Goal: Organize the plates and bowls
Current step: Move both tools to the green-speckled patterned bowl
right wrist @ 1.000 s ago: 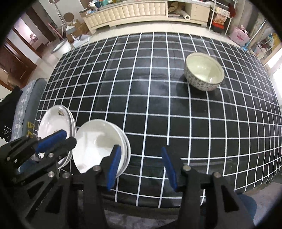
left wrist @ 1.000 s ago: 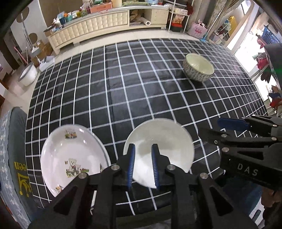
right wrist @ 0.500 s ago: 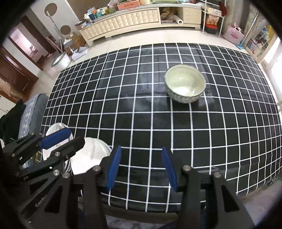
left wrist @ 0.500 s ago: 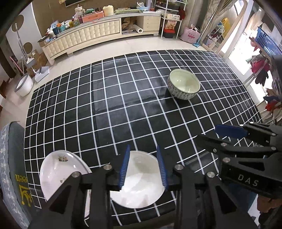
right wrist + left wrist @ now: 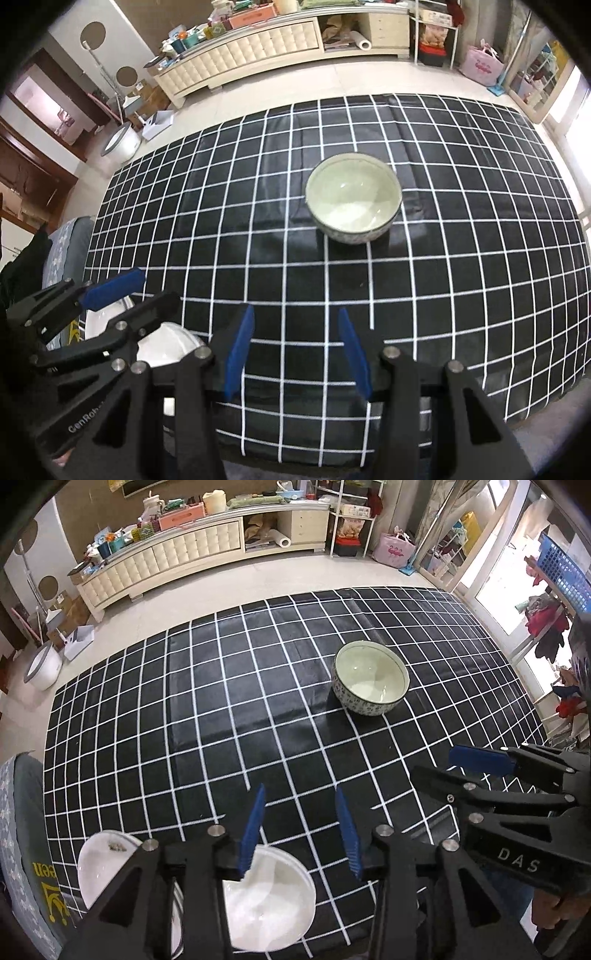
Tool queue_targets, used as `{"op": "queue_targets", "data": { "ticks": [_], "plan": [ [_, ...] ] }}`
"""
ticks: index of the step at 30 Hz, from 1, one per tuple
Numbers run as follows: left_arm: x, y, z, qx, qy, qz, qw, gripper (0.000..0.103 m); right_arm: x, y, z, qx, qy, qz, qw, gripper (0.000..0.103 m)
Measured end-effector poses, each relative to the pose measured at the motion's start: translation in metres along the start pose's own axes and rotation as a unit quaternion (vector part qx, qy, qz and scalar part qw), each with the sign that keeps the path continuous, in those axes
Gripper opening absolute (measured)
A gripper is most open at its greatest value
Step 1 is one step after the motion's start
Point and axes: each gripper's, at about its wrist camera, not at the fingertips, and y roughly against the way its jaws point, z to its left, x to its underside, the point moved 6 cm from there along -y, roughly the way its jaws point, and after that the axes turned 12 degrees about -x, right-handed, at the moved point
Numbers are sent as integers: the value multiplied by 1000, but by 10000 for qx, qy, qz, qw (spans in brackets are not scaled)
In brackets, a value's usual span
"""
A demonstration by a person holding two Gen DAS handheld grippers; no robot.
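Left gripper (image 5: 299, 827), at 6 o'clock in its own view, has its jaws opening with nothing between the blue pads; the plain white plate (image 5: 269, 897) lies just below them at the near edge of the checked tablecloth (image 5: 207, 716), overlapping the printed plate (image 5: 103, 867) at 8 o'clock. Right gripper (image 5: 295, 350) stands parted and empty above bare cloth. The patterned bowl (image 5: 354, 197) sits alone at 12 o'clock in the right view, well apart from both plates.
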Motion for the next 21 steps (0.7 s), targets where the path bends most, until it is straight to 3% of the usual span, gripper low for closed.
{"op": "queue_targets", "data": {
  "ticks": [15, 21],
  "plan": [
    [-59, -46, -29, 26, -93, 251, 9996, 39, -41, -19, -56, -41, -391, -31, 9992, 53],
    [-81, -68, -41, 350, 44, 317, 9989, 39, -58, -28, -75, -97, -579, -81, 9982, 53]
  ]
}}
